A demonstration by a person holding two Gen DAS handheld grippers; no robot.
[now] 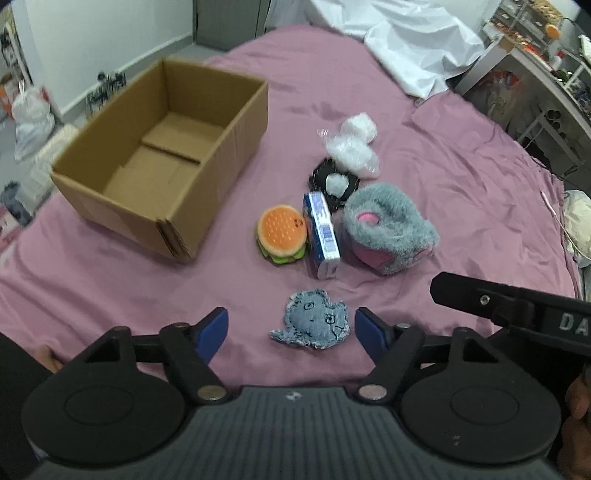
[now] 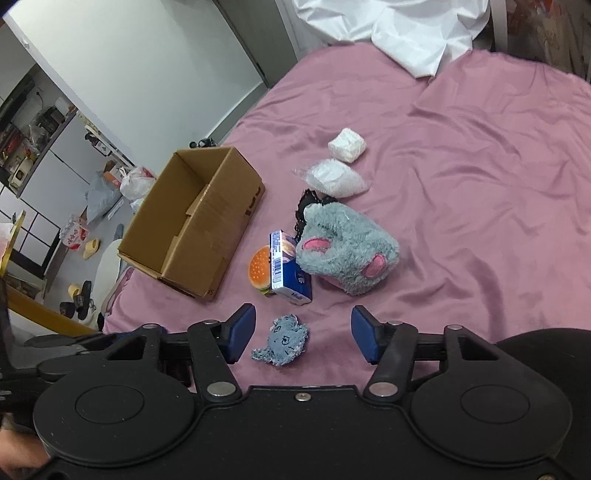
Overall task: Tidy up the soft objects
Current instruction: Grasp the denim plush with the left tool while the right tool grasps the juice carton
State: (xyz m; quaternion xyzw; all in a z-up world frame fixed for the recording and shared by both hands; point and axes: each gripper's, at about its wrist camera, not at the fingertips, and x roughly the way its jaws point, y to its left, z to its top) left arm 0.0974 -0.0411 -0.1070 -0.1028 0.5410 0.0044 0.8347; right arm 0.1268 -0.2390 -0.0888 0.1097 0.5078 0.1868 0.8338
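Note:
On the pink bed lie a small denim patch (image 1: pixel 312 324) (image 2: pixel 282 340), a burger plush (image 1: pixel 282 234) (image 2: pixel 260 273), a blue tissue pack (image 1: pixel 321 236) (image 2: pixel 289 268), a grey and pink fluffy slipper (image 1: pixel 389 230) (image 2: pixel 345 253), a black lace piece (image 1: pixel 334 182) (image 2: pixel 306 206) and white wrapped bundles (image 1: pixel 354 149) (image 2: pixel 338 177). An empty cardboard box (image 1: pixel 162 155) (image 2: pixel 195 225) stands left of them. My left gripper (image 1: pixel 291 332) is open above the denim patch. My right gripper (image 2: pixel 303 334) is open above the bed, the patch lying between its fingers in view.
A crumpled white sheet (image 1: pixel 402 44) (image 2: pixel 391 26) lies at the far end of the bed. The right gripper's body (image 1: pixel 517 310) shows at the right of the left wrist view. Bags and shoes (image 2: pixel 81 291) sit on the floor left of the bed.

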